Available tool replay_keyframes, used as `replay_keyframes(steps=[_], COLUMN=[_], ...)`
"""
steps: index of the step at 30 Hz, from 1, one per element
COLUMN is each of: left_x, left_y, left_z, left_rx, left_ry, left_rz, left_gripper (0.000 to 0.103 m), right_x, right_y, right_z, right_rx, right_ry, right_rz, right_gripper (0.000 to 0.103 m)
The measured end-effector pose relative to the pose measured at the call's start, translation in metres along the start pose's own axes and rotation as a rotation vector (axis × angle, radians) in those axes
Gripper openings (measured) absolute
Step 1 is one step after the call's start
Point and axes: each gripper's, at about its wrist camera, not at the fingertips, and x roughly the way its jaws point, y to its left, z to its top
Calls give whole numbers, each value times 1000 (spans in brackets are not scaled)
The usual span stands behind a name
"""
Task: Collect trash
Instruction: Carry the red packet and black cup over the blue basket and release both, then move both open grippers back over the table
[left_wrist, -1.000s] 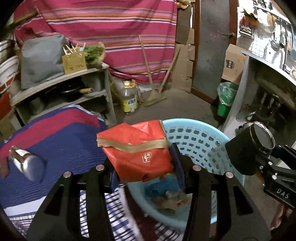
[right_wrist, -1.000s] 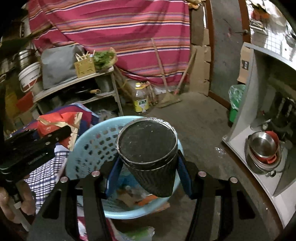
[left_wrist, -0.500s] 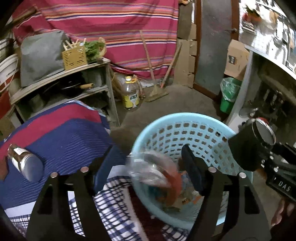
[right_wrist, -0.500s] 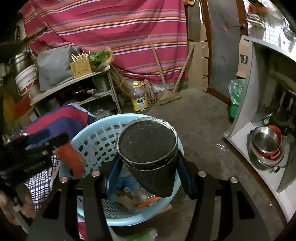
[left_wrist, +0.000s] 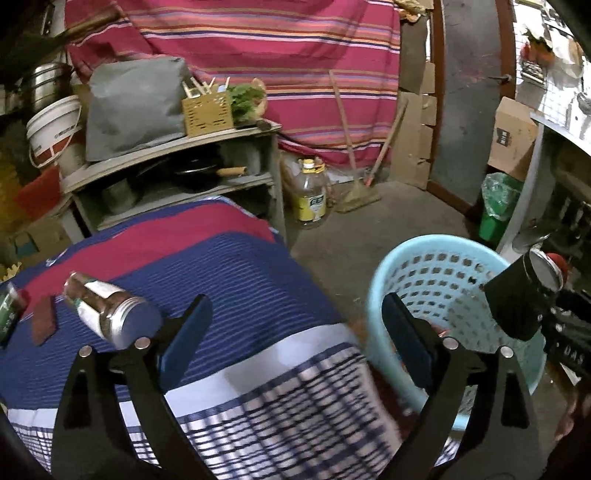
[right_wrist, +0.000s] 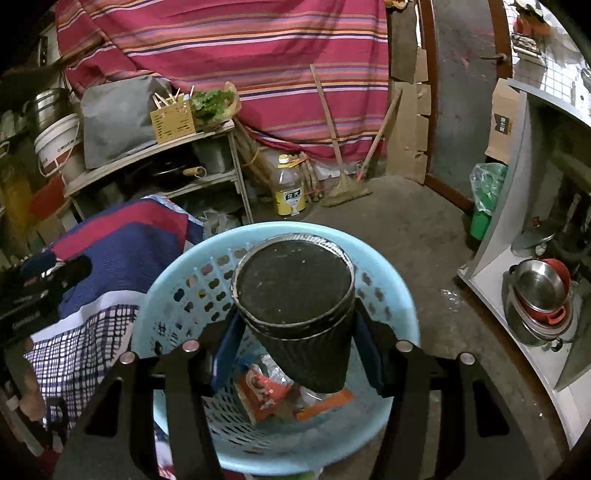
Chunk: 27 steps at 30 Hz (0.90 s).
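- A striped blanket (left_wrist: 221, 280) is spread out, and a light blue basket (right_wrist: 384, 280) is set just beside it on the floor.
- Trash, with a red wrapper (right_wrist: 264, 384), is seen lying in the basket.
- The right gripper (right_wrist: 295, 350) is tilted down over the basket, and a black cup (right_wrist: 295, 306) is pinched between its pads.
- The left gripper (left_wrist: 295, 339) is pointed down at the blanket edge; its jaws have just been opening, spread wide, with nothing between them.
- A shiny can (left_wrist: 107, 314) is laid on the blanket.
- No writing can be read clearly.

A cluttered home kitchen and storeroom

Steel pots (right_wrist: 540, 295) stacked in a cabinet, an oil bottle (left_wrist: 311, 195) and broom (left_wrist: 354, 162) on the concrete floor, a striped cloth (left_wrist: 258, 55) hung across the wall.
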Motion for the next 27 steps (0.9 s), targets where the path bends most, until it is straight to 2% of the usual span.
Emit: replay_keyframes(steps=[3,5,8,11,14,16,22,27], left_x=[-2,-6,-15,-29,-46,-63,-118,-156], left_y=[18,33,55,79,109,127,183,237], left_z=[1,4,5,5,3,0,-19,-44], left_rx=[-26,-53,-75,-91,-143,-154,-162,-218], left_ry=[-1,-5,-16,-28,-28,-43,-89,-86], left_rz=[15,25,52,93,103,137,284,367], left_gripper=[91,92,94,95,95,95,98,98], right_x=[8,10,6,2,-11,-24,-60,-72], right_y=[10,18,25,31,42,56,118,178], right_z=[3,4,3,4,5,7,8,-4], right_rx=[1,-4,-19,-29,-38,-48,-112,-173], right_ry=[2,-9,-31,-22,-43,-65,-116,-113], right_rz=[2,-15,-39,-54,-37,-14,95,202], right_gripper=[58,76,82,83,83,83,86,86])
